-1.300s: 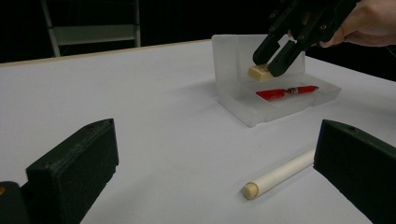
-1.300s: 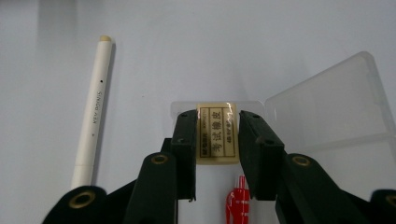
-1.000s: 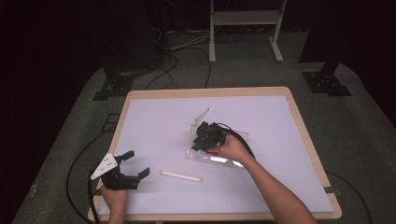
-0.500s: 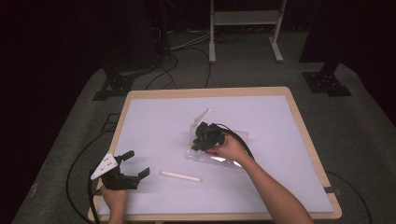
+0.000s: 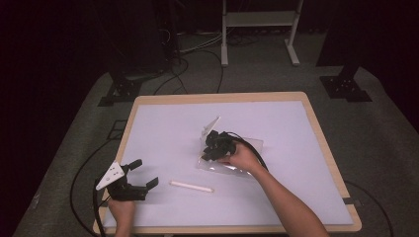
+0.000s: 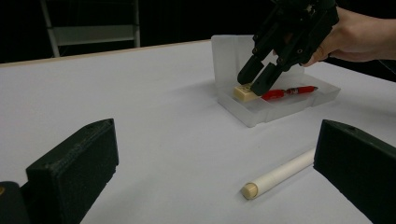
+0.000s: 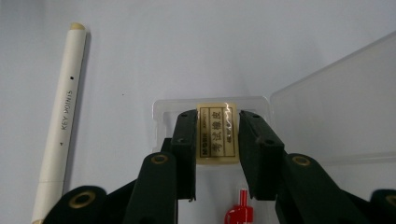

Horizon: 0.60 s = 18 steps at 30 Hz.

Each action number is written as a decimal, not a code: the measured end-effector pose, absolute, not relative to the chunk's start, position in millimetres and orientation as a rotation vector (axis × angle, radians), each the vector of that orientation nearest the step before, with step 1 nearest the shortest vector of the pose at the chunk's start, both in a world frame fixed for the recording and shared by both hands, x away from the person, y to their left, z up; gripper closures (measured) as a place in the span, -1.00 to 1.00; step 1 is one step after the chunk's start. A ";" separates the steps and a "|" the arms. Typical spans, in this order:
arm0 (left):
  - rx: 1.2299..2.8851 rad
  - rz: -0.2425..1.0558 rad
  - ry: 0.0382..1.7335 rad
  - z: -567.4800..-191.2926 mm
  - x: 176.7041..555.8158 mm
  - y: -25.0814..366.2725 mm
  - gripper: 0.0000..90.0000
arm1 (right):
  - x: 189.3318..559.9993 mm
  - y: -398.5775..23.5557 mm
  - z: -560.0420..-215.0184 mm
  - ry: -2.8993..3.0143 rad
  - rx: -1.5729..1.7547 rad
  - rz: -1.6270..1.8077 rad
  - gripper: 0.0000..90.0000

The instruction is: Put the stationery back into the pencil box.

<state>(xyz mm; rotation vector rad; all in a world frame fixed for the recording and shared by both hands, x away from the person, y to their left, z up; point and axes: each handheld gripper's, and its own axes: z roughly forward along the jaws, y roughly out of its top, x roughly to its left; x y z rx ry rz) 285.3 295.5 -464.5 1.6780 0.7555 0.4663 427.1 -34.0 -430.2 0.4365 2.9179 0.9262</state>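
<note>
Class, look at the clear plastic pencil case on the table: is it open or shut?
Open. The clear plastic pencil case has its lid standing up behind the tray, and the cream eraser and red pen lie uncovered inside.

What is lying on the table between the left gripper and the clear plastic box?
A white pen lies between the left gripper and the box, seen in the high view; the rest is bare table.

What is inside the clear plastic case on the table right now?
Inside the clear case lie a wrapped eraser, between the right tongs, and a red pen. The tongs hide part of the pen.
</note>
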 end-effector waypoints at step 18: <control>1.677 0.467 0.754 -464.6 285.3 295.4 -1.00 | 428.2 -27.2 -439.7 2.942 0.443 0.907 0.49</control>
